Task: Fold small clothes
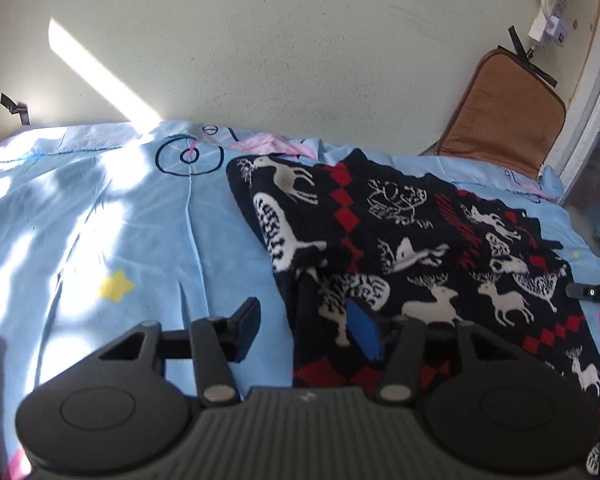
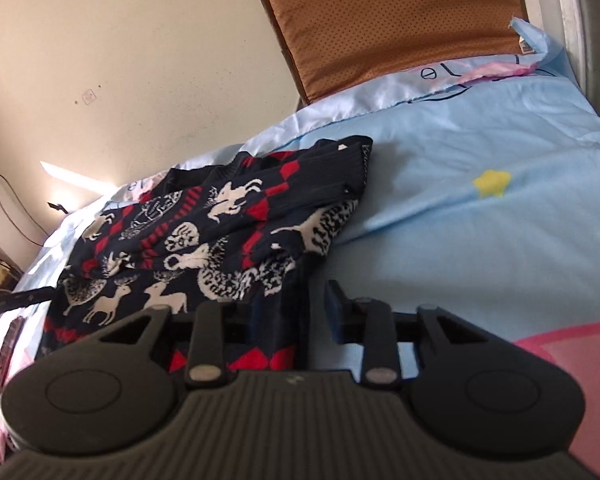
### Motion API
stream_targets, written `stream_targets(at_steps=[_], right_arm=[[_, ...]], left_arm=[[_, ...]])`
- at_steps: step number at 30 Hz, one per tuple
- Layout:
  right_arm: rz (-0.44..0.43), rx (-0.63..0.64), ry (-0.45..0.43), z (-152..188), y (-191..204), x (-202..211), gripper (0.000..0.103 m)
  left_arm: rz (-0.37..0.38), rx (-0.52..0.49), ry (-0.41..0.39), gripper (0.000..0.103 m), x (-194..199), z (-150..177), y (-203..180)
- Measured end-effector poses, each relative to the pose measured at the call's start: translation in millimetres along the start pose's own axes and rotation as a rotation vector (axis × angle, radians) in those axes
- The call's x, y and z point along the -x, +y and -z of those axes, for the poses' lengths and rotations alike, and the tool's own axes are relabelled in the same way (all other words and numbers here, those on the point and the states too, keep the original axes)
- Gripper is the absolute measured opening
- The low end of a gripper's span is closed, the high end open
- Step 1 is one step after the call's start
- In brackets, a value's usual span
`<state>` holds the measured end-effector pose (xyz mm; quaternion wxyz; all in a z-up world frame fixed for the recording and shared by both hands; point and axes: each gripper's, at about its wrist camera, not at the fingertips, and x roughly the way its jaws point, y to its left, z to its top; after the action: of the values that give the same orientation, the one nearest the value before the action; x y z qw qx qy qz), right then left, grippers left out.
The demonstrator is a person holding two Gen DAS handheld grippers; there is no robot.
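A dark knitted sweater (image 1: 420, 240) with white deer and red diamonds lies partly folded on the light blue bed sheet (image 1: 100, 220). My left gripper (image 1: 306, 328) straddles its left edge. The blue pad (image 1: 364, 332) rests over the knit, the other finger (image 1: 248, 324) stands apart over bare sheet, so the jaws are open. In the right wrist view the sweater (image 2: 220, 232) lies ahead to the left. My right gripper (image 2: 296, 316) is shut on its near right edge, with one finger hidden by the dark knit.
A brown cushion (image 1: 500, 120) leans on the wall at the bed's far corner, by a white window frame (image 1: 596, 100). A power strip (image 1: 552, 8) hangs above it. Pink cloth (image 1: 268, 144) lies behind the sweater. Open sheet (image 2: 480, 240) spreads right of the sweater.
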<state>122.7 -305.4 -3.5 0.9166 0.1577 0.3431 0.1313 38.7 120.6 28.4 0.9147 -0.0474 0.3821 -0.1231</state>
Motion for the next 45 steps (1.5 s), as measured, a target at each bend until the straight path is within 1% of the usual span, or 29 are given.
stream_targets(at_steps=[1,2,3,4,5,7,8,9,10,11,12,13,14,16,20,23,26,28,29,30,31,32,33,35,37,38,41,44,45], right_arm=[[0.041,0.013,-0.022,0,0,-2,0.008],[0.086,0.002,-0.049,-1,-10,-2,0.008],[0.071,-0.062,-0.043,0,-21,-3,0.008],[0.030,-0.141,-0.052,2,-33,-2,0.008],[0.019,-0.175,-0.052,3,-37,0,0.008],[0.029,-0.174,-0.039,7,-29,8,0.010],[0.031,-0.156,-0.039,11,-23,17,0.011],[0.018,-0.138,-0.042,14,-19,26,0.014],[-0.040,-0.107,-0.044,22,-13,43,0.016],[-0.085,-0.090,-0.044,28,-12,54,0.020],[-0.127,-0.079,-0.051,40,-10,71,0.032],[-0.155,-0.067,-0.062,53,-9,87,0.044],[-0.182,-0.055,-0.067,67,-10,101,0.046],[-0.230,-0.048,-0.073,98,-16,126,0.047],[-0.274,-0.052,-0.078,155,-24,165,0.049],[-0.292,-0.043,-0.094,174,-20,173,0.050],[-0.292,0.005,-0.121,175,-10,165,0.051],[-0.283,0.050,-0.072,172,-2,148,0.051],[-0.276,0.068,-0.039,171,1,142,0.051],[-0.284,0.082,-0.029,172,3,139,0.051],[-0.301,0.096,-0.025,172,3,141,0.039],[-0.336,0.095,0.000,172,2,142,0.031],[-0.360,0.091,0.020,172,2,142,0.020],[-0.399,0.088,0.027,172,-2,150,0.016],[-0.475,0.063,0.004,167,-4,159,0.014],[-0.519,0.049,-0.031,162,-8,166,0.014],[-0.596,-0.038,-0.124,142,-19,172,0.014],[-0.604,-0.148,-0.187,117,-30,160,0.014],[-0.590,-0.202,-0.208,105,-36,152,0.011]], left_arm=[[-0.037,-0.010,0.031,0.011,-6,5,-3],[-0.047,-0.006,0.023,0.010,-8,9,-4],[-0.054,-0.007,0.008,0.010,-7,13,-4],[-0.059,-0.001,0.005,0.010,-6,15,-3],[-0.061,0.015,0.008,0.011,-4,15,-2],[-0.061,0.061,0.028,0.018,4,16,3],[-0.044,0.070,0.032,0.019,12,18,5],[-0.023,0.061,0.024,0.023,23,22,4],[-0.010,0.040,0.007,0.036,36,29,2],[-0.003,0.022,-0.010,0.042,48,36,1],[0.012,0.001,-0.029,0.051,64,47,-1],[0.035,-0.012,-0.037,0.052,78,58,-1],[0.061,-0.015,-0.035,0.052,90,69,-1],[0.105,-0.001,-0.020,0.058,113,93,3],[0.163,0.059,0.030,0.060,144,133,10],[0.190,0.101,0.068,0.061,154,155,11],[0.195,0.111,0.077,0.062,160,170,5],[0.219,0.116,0.077,0.061,163,175,1],[0.233,0.118,0.080,0.059,164,177,-2],[0.237,0.113,0.085,0.055,163,178,-5],[0.237,0.099,0.091,0.038,163,181,-9],[0.234,0.086,0.102,0.027,162,181,-13],[0.218,0.075,0.118,0.007,161,181,-16],[0.244,0.096,0.126,0.008,162,175,-12],[0.303,0.147,0.093,0.008,170,165,-4],[0.322,0.169,0.070,0.008,175,159,0],[0.365,0.258,-0.013,0.008,184,137,15],[0.382,0.358,-0.070,0.008,176,107,28],[0.379,0.378,-0.080,0.008,171,98,31]])
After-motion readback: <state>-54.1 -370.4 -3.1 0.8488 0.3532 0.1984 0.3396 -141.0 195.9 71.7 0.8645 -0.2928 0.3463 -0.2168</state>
